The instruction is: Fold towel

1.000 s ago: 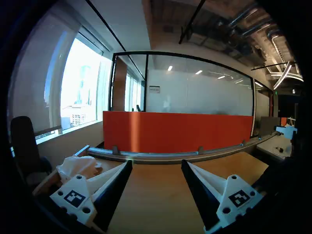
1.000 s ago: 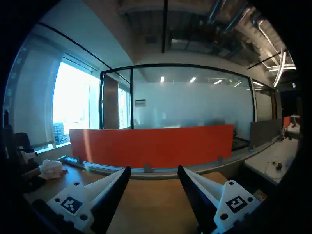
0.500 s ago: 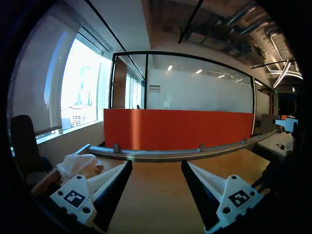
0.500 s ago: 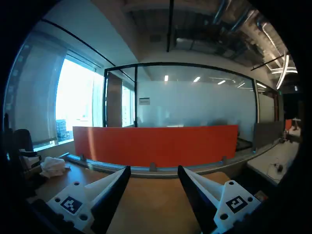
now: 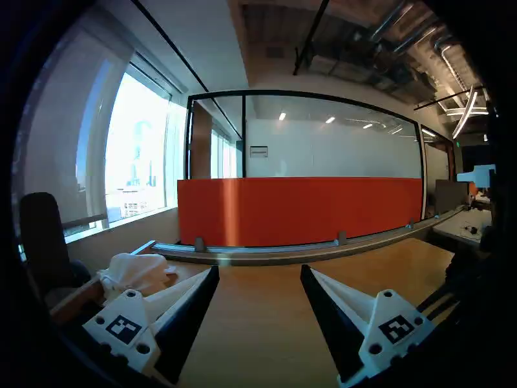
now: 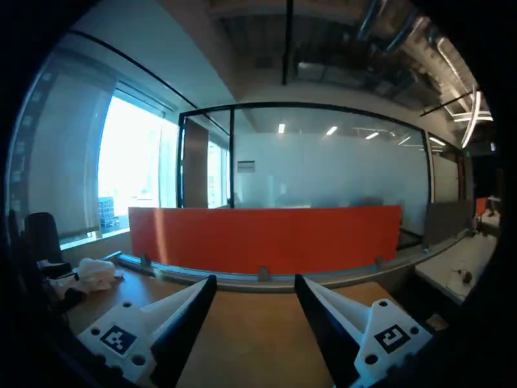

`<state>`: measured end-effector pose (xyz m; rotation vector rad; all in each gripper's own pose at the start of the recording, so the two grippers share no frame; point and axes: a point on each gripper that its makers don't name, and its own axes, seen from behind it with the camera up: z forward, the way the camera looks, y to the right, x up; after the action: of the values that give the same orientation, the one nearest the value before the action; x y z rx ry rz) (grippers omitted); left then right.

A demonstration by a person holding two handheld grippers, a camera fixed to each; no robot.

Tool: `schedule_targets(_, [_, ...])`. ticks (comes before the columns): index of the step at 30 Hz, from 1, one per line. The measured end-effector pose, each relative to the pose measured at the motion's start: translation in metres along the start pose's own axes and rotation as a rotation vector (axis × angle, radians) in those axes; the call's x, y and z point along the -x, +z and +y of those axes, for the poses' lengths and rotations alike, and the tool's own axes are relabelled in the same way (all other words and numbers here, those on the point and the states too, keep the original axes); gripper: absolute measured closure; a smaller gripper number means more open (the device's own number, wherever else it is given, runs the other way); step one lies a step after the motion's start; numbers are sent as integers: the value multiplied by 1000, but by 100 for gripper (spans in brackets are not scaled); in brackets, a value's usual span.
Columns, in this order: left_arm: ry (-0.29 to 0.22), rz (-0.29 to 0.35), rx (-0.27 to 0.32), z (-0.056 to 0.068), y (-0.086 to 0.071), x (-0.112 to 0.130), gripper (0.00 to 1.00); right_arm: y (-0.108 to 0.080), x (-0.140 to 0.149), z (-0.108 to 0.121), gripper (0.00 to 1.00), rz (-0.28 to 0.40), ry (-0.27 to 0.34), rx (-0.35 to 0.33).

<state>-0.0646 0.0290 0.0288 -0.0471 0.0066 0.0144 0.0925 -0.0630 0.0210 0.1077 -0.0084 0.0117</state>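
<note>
My left claw (image 5: 258,268) and right claw (image 6: 254,278) gape empty over the smooth wooden tabletop (image 5: 258,323); a crumpled pale towel (image 5: 137,271) lies at its edge.

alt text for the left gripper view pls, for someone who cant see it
The left gripper hangs open over a wooden desk, and a crumpled white towel lies on the desk's left side, untouched. An orange partition stands behind the desk, with a bright window to the left.
</note>
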Motion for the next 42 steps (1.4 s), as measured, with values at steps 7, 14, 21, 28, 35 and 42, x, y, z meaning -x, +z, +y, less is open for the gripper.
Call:
schedule_targets(7, [-4,8,-8,-5,-6,37,7,-5,18,-3,7,13,10,14])
schedule_targets(14, [-16,17,-20,-13,-10,74,7,-8,44,-7,7,19,-10,24])
schedule_targets(21, [-15,34,-36,-21,-10,101,7,-7,61,-16,7,25,-16,9])
schedule_targets(28, [-35,42,-68,-36,-14,122,7,-5,68,-24,7,35,-31,-8])
schedule_targets(35, [-47,61,-75,-43,-15,129,7,-5,71,-29,7,49,-39,-24])
schedule_targets(42, [-50,53,-80,-44,-13,138,7,-5,73,-28,7,51,-41,-29])
